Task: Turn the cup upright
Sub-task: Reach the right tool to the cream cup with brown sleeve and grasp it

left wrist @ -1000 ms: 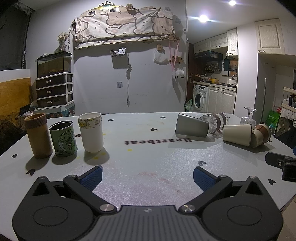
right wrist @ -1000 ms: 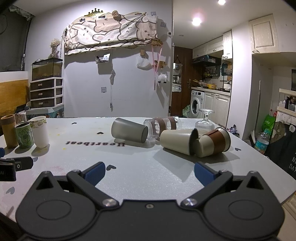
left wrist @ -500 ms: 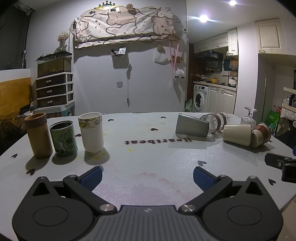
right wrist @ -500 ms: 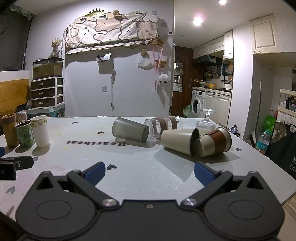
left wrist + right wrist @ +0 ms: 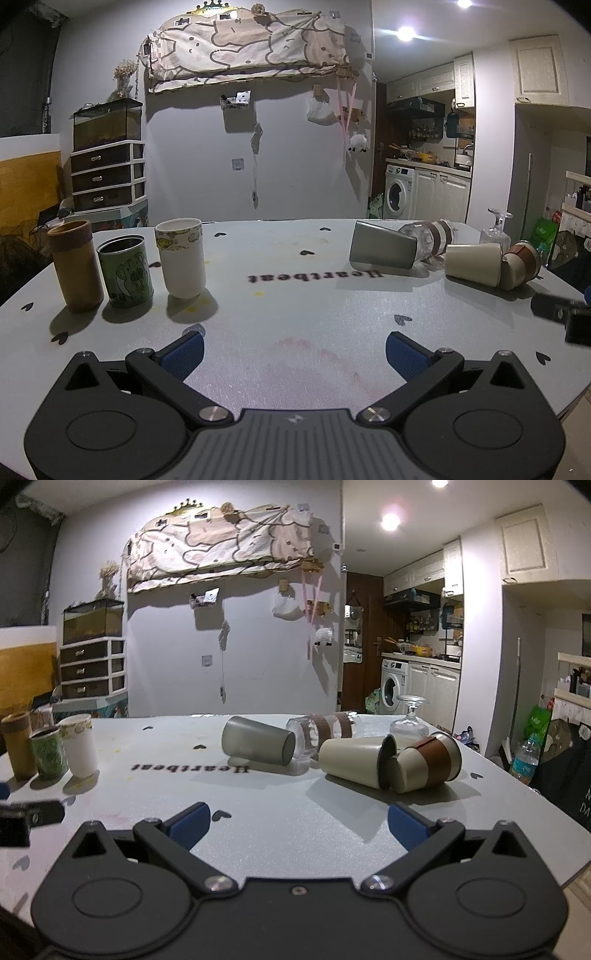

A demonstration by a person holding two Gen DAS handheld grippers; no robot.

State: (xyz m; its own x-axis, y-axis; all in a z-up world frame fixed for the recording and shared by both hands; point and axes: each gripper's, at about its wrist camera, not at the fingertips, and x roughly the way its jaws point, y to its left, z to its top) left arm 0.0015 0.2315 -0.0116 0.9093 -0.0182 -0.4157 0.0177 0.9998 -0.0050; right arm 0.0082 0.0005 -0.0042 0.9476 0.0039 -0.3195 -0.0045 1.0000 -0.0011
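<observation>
1. Left wrist view: left gripper (image 5: 294, 350) low over the grey table (image 5: 295, 306), blue fingertips (image 5: 183, 353) spread wide, nothing between them.
2. Three cups upright in a row at left: brown cup (image 5: 75, 265), green cup (image 5: 125, 271), white cup (image 5: 181, 257).
3. Right wrist view: right gripper (image 5: 299, 825) also spread wide, holding nothing.
4. Tipped cups ahead of it, all on their sides: grey cup (image 5: 258, 740), clear banded cup (image 5: 325, 731), beige cup (image 5: 356, 757), brown-sleeved cup (image 5: 430, 762).
5. Beige cup's mouth touches the brown-sleeved cup.
6. Stemmed glass (image 5: 410, 723) stands inverted just behind them.
</observation>
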